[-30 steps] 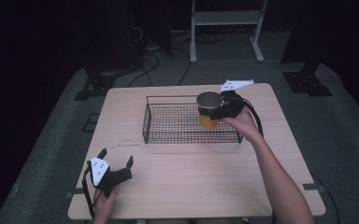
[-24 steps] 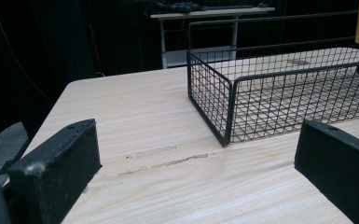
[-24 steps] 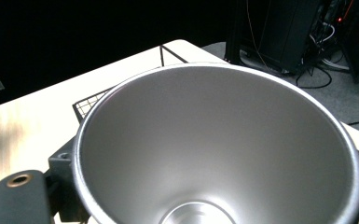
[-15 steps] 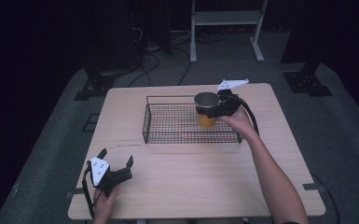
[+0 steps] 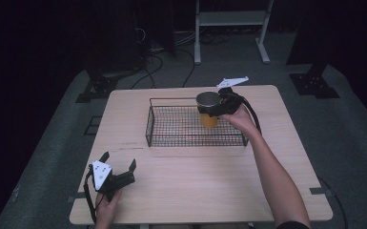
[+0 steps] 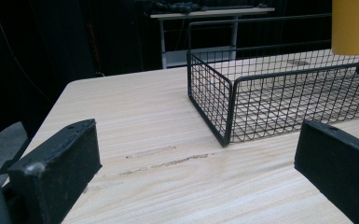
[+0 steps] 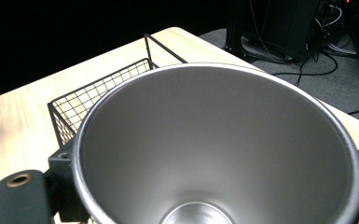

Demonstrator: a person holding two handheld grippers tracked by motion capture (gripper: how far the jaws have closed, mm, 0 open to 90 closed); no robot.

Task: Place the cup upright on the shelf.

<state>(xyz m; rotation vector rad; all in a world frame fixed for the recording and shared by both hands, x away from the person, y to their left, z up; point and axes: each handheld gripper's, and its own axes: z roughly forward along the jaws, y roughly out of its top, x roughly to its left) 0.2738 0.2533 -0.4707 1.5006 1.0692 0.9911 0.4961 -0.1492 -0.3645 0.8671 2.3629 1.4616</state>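
High view: the right gripper (image 5: 215,108) clamps an orange steel-lined cup (image 5: 208,109) above the black wire basket (image 5: 162,139); the cup may tip if released high. The left gripper (image 5: 119,168) rests wide open.

Evenly lit pale table (image 5: 209,181) against near-black surroundings; soft, slightly blurred, no hard shadows.
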